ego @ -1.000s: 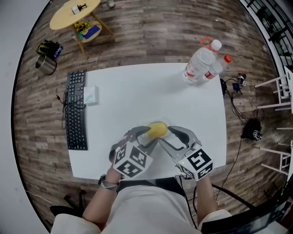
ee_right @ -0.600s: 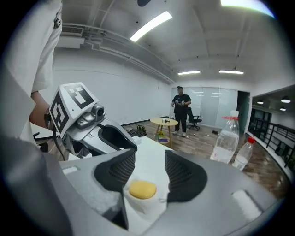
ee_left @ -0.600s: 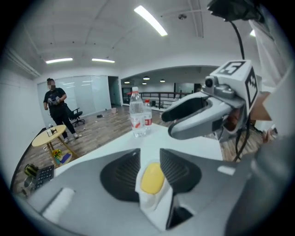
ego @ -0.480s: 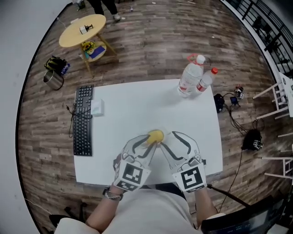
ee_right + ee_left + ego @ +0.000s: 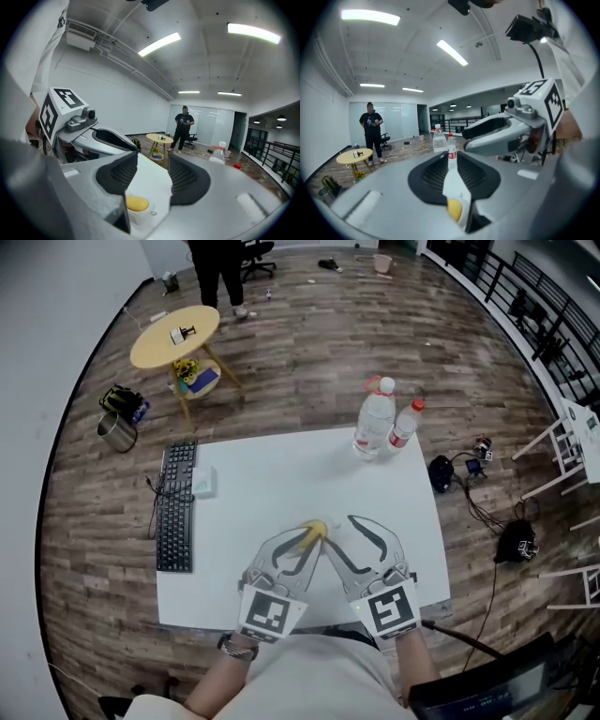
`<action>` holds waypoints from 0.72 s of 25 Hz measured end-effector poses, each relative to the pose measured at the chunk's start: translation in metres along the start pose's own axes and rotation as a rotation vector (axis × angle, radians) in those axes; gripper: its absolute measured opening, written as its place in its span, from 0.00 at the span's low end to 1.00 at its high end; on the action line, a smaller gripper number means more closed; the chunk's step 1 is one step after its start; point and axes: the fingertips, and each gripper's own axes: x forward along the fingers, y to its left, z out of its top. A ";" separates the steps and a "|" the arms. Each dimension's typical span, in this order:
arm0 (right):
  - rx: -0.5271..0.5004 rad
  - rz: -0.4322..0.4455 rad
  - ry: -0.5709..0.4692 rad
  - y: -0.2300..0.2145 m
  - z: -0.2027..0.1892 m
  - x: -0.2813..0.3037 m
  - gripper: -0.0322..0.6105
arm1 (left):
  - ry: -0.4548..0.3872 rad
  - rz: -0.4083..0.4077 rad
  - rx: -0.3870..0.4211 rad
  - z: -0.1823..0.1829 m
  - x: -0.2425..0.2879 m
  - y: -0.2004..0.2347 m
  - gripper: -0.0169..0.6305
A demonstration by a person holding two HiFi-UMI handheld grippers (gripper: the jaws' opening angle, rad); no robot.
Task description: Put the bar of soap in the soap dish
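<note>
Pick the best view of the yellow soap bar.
Right gripper view: the soap sits clear in its white dish, framed by open jaws. Left gripper view shows only a sliver through its closing jaws' narrow gap. Head view: small, partly behind the left gripper.

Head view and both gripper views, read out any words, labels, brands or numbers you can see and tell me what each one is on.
No text can be read in any view.
Marker cubes: black-and-white square patterns only, no letters or numbers.
Bottles: one has a red label band, print too small to read.
Keyboard: key legends too small to read.
</note>
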 end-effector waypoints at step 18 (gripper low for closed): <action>0.019 -0.072 -0.109 -0.028 0.030 -0.047 0.34 | -0.153 0.140 -0.085 0.048 -0.019 -0.006 0.04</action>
